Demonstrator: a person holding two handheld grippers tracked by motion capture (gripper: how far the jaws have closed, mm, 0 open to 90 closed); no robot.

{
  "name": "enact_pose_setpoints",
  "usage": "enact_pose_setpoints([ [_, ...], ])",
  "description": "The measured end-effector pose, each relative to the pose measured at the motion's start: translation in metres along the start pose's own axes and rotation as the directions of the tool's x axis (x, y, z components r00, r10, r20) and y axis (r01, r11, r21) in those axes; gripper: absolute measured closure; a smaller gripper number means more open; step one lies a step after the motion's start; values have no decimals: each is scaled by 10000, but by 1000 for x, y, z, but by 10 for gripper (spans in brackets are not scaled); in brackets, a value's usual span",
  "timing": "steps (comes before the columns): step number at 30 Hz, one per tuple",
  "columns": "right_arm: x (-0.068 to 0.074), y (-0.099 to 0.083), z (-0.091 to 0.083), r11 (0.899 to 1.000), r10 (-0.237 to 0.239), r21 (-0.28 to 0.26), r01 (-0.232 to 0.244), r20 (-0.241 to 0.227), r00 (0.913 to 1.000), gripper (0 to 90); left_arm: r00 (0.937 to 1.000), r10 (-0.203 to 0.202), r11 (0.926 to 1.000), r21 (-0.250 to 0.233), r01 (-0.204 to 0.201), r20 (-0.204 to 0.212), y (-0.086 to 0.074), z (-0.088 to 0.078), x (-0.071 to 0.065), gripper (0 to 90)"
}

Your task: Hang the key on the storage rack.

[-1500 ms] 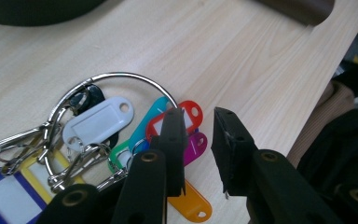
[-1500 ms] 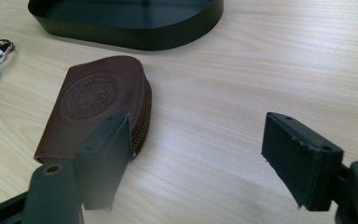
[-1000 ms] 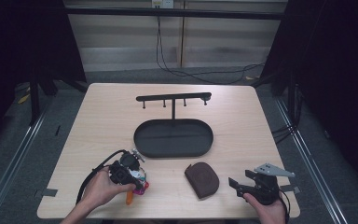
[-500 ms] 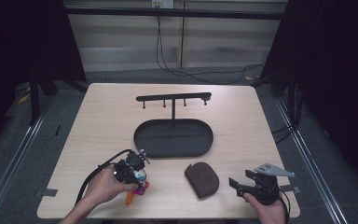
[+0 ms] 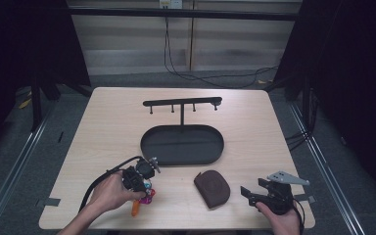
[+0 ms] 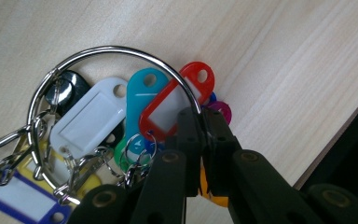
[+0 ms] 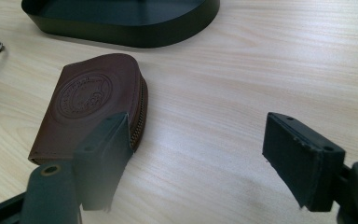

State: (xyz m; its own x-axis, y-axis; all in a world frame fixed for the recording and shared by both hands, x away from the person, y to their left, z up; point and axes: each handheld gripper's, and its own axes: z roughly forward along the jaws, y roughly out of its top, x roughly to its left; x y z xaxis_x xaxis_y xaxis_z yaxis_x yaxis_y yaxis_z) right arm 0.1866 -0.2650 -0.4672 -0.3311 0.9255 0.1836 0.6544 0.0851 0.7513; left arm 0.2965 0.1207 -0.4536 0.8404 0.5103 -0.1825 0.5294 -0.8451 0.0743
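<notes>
At the table's [image 5: 107, 127] near left, the left gripper [image 6: 204, 122] has just closed and pinches the big key ring [image 6: 114, 49], its coloured tags [image 6: 91, 122] fanned flat on the wood. A black tray [image 5: 182, 145] lies beyond. A brown pouch [image 7: 93, 100] lies just left of the right gripper [image 7: 198, 154], whose jaws stand wide with nothing between.

The table [image 5: 127, 127] is evenly lit from above while the room around it falls into near black. The high view is soft and slightly grainy. Both gripper views are bright: the key ring [image 6: 116, 51] catches a thin glint, and the nearest jaws blur out of focus.
</notes>
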Motion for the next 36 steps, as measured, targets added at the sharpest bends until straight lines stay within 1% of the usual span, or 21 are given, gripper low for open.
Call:
enact_pose_setpoints([
  [1, 0, 0, 0, 10000, -6, 3, 6, -25, 10000, 235, 10000, 38, 10000, 35, -38, 7, 0, -1, 0, 870],
  [2, 0, 0, 0, 10000, -13, 17, 13, -32, 10000, 235, 9998, 180, 9997, 176, -179, -23, 1, -3, 0, 870],
  [3, 1, 0, 0, 10000, -31, 27, 32, -32, 10000, 235, 10000, 90, 9999, 106, -89, -38, 1, -5, -1, 870],
  [6, 0, 0, 0, 10000, -17, 38, 17, -15, 10000, 234, 9997, 216, 9997, 120, -215, -105, 1, -11, -1, 870],
  [8, 0, 0, 0, 10000, 12, 14, -12, -4, 10000, 234, 9998, 209, 9997, 117, -208, -69, 1, -16, 1, 870],
  [10, 0, 0, 0, 10000, 7, 47, -7, -23, 10000, 234, 10000, -5, 10000, -38, 4, -72, 0, -18, 1, 870],
  [12, 0, 0, 1, 10000, -28, 55, 29, -36, 10000, 235, 9991, -335, 9992, -214, 330, -255, 0, -23, 4, 872],
  [14, 0, 0, 1, 10000, -21, 52, 21, -28, 10000, 234, 9991, -407, 9990, -163, 405, -139, 1, -26, 5, 872],
  [16, 0, 0, 1, 10000, -12, 71, 13, -42, 10000, 233, 9994, -345, 9992, -207, 344, -50, 0, -29, 7, 872],
  [18, 0, 0, 0, 10000, 25, 48, -25, 4, 10000, 224, 9996, -271, 9994, -233, 273, 122, -1, -34, 8, 872],
  [19, 0, 0, 0, 10000, 27, 20, -27, 34, 10000, 218, 9992, -345, 9986, -393, 352, 182, -2, -37, 9, 872],
  [20, 0, 0, 1, 10000, 43, 29, -43, 47, 10000, 216, 9993, -329, 9985, -432, 338, 203, -3, -41, 10, 872],
  [22, 0, 0, 1, 10000, 52, 66, -52, 32, 10000, 216, 9994, -334, 9982, -493, 340, 130, -5, -47, 12, 872],
  [24, 0, 0, 1, 10000, 30, 68, -30, 18, 10000, 214, 9993, -340, 9975, -619, 350, 168, -6, -54, 15, 874],
  [25, 0, 0, 1, 10000, 30, 68, -30, 18, 10000, 214, 9987, -480, 9964, -693, 492, 183, -7, -57, 15, 874],
  [29, 0, 0, 1, 9999, 58, 83, -58, -4, 10000, 212, 9990, -442, 9962, -743, 448, 96, -9, -68, 18, 877],
  [30, 0, 0, 1, 9999, 58, 83, -58, -4, 10000, 212, 9988, -472, 9961, -739, 478, 100, -10, -71, 18, 877],
  [32, 0, 0, 1, 10000, 15, 62, -15, -28, 10000, 211, 9981, -582, 9943, -885, 599, 225, -11, -75, 19, 877],
  [34, 0, 0, 1, 10000, 19, 54, -18, -26, 10000, 211, 9985, -517, 9938, -974, 532, 182, -12, -79, 21, 877],
  [35, 0, 0, 1, 10000, 17, 65, -17, -34, 10000, 210, 9982, -546, 9919, -1136, 570, 246, -13, -81, 21, 877],
  [36, 0, 0, 1, 10000, 26, 81, -26, -36, 10000, 210, 9987, -468, 9928, -1098, 490, 220, -13, -83, 22, 877],
])
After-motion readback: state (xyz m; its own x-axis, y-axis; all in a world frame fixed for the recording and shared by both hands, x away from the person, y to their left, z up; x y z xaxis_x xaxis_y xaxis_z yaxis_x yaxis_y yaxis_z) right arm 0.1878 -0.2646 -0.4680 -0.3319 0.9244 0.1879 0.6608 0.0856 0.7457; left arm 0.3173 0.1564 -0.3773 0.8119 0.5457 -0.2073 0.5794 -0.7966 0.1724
